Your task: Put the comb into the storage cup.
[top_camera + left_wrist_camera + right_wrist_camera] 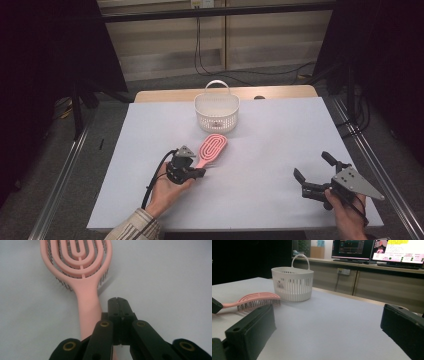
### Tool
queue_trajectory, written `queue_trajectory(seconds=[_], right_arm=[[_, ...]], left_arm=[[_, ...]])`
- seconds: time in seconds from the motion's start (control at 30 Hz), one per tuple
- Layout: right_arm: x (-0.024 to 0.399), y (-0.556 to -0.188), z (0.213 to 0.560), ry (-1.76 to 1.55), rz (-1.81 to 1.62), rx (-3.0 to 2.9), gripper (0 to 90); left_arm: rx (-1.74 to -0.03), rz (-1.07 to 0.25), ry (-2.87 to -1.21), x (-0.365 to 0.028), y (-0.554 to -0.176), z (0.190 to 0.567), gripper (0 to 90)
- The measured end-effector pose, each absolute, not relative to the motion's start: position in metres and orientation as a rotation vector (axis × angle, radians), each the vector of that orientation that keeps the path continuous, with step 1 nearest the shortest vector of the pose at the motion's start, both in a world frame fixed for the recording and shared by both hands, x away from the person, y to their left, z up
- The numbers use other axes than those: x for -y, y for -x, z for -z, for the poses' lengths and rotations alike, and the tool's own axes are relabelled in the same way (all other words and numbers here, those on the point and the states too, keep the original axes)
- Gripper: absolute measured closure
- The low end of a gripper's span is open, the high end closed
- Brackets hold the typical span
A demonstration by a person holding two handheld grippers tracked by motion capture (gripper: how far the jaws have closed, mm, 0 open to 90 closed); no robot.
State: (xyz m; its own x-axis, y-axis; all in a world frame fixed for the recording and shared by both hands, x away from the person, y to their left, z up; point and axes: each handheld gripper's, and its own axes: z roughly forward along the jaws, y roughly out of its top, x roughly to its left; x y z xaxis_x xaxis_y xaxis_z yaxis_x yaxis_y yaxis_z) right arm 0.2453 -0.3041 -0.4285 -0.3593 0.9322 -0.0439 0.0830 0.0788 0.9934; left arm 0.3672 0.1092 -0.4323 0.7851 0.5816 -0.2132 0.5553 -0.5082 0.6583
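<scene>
A pink vented hairbrush [212,147] lies flat on the white table [260,150], head toward the basket and handle toward me. My left gripper [201,173] rests at the handle's near end. In the left gripper view its jaws [119,301] are shut together with nothing between the pads, and the brush handle [87,305] runs just left of them and under the linkage. My right gripper [312,165] hovers at the table's near right with its jaws wide open and nothing in them [327,325]. The brush [257,300] shows far to its left.
A white slotted basket [216,112] with an upright handle stands at the far middle of the table, just beyond the brush head; something small lies inside. Black frame posts flank the table on both sides. Monitors [387,251] glow on a bench behind.
</scene>
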Motion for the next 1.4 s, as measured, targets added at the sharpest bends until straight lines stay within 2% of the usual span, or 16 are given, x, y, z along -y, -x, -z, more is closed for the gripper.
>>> queue_trajectory(seconds=[0.47, 0.53, 0.6, 0.83, 1.13, 1.37, 1.4], right_arm=[[0.304, -0.245, 0.428, -1.029, -1.383, -1.576, 0.0], [0.304, -0.245, 0.428, -1.03, -1.381, -1.575, 0.0], [0.304, -0.245, 0.428, -1.029, -1.384, -1.578, 0.0], [0.304, -0.245, 0.428, -1.029, -1.384, -1.577, 0.0], [0.304, -0.245, 0.428, -1.032, -1.382, -1.577, 0.0], [0.304, -0.245, 0.428, -1.026, -1.386, -1.578, 0.0], [0.304, -0.246, 0.428, -1.027, -1.382, -1.578, 0.0]], left_arm=[[-0.802, -0.098, -2.118, -0.118, -0.368, 0.423, 84.3], [-0.799, -0.097, -2.067, -0.12, -0.369, 0.422, 77.1], [-0.76, -0.106, -2.031, -0.122, -0.368, 0.417, 75.4], [-0.745, -0.136, -1.995, -0.124, -0.366, 0.413, 59.5], [-0.777, -0.177, -1.963, -0.127, -0.365, 0.407, 24.0], [-0.782, -0.296, -2.004, -0.128, -0.368, 0.404, 3.7], [-0.79, -0.279, -2.005, -0.127, -0.368, 0.403, 3.9]])
